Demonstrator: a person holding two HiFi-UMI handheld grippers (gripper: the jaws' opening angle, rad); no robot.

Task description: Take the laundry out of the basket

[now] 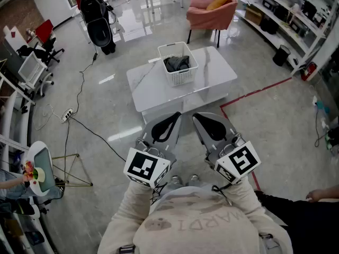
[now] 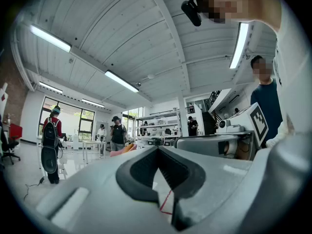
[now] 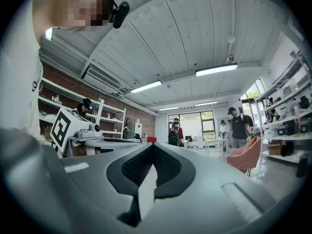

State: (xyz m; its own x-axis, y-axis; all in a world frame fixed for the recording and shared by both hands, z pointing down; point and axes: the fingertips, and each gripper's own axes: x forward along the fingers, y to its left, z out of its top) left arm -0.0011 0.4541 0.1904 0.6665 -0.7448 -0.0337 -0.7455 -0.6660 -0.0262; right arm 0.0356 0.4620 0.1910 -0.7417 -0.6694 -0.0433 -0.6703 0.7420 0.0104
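- The white laundry basket (image 1: 185, 76) stands on a white marble-look low table (image 1: 153, 91), toward the table's far side.
- Dark grey laundry (image 1: 176, 63) lies bunched inside the basket, below its rim.
- The left gripper (image 1: 175, 116) is held close to the person's chest, well short of the table. In the left gripper view its black pads (image 2: 141, 172) meet at the tips, with nothing clamped between them.
- The right gripper (image 1: 197, 117) sits just beside it at the same height. Its jaws are likewise pressed together at the tips and empty, as the right gripper view shows.
- The 2 grippers point toward the table, and neither touches the basket.
- Beyond the table stands a pink armchair (image 1: 211, 15) with an orange cushion (image 1: 219, 2) on it.
- A red tape line (image 1: 254, 94) runs across the grey floor to the right of the table.
- A power strip (image 1: 67, 115) lies on the floor at the left.
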